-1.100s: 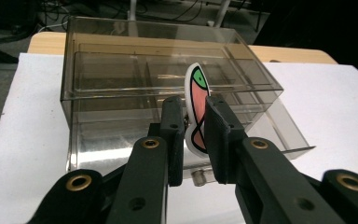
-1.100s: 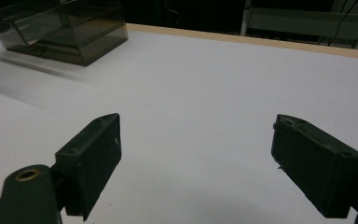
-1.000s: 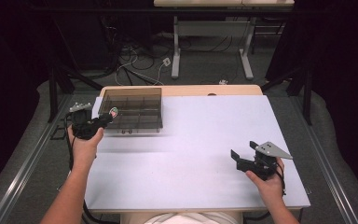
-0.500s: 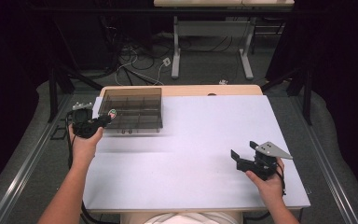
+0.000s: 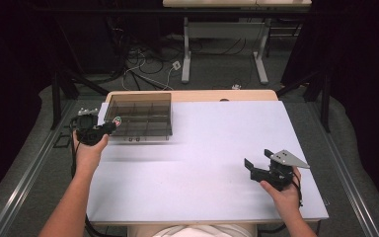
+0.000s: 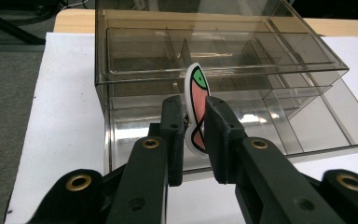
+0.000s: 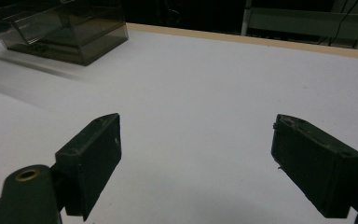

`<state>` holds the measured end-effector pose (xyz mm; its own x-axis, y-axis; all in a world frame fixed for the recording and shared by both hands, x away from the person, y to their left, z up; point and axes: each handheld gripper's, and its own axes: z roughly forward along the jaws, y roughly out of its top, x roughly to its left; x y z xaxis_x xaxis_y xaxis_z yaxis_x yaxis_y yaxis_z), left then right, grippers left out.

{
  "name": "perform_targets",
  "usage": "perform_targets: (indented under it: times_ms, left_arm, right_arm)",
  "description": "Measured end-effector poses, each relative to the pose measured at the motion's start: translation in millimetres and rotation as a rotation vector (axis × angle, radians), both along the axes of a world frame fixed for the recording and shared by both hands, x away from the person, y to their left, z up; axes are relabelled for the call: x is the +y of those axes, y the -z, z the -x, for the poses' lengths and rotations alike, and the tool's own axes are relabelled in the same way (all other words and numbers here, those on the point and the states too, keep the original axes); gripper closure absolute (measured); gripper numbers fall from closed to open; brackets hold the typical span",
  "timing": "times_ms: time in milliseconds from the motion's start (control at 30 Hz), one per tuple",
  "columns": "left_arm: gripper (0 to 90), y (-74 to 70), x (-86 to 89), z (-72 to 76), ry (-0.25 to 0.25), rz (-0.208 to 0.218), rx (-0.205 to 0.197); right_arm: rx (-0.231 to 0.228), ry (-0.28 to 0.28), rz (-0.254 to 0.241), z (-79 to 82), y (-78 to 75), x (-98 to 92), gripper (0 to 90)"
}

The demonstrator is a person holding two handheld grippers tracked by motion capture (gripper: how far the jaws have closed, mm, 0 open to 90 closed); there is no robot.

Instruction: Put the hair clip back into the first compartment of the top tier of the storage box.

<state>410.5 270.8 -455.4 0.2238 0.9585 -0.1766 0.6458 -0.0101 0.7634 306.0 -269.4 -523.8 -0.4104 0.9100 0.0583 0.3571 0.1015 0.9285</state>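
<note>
Up at the near-left edge of the smoky compartment box (image 6: 223, 79) — its cells bare — the left gripper (image 6: 195, 135) pinches a flat pink-and-green token (image 6: 196, 109), while the right gripper (image 7: 196, 163) gapes over the table (image 5: 202, 148).

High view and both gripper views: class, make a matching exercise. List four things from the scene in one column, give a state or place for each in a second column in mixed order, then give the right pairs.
Things
1. left gripper
2. right gripper
3. flat pink and green piece
4. clear compartment box

States or places
A. at the table's far left corner
B. jaws wide apart over bare white tabletop
C. standing on edge between two black jaws
D. shut on a thin piece, facing the box

Pairs: 1-D, 2-B, 3-C, 4-A
</note>
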Motion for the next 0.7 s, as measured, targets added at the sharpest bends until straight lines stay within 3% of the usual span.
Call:
perform_targets:
  times_ms: [233, 700]
  left_arm:
    - [77.9, 2.6, 0.9, -3.4, 0.003, -0.027, 0.013]
    - [77.8, 7.2, 1.4, -9.1, -0.015, -0.035, 0.029]
  right_arm:
    - [0.005, 0.001, 0.002, 0.1, -0.1, 0.1, 15.7]
    - [0.005, 0.000, 0.002, 0.0, 0.0, 0.1, 15.7]
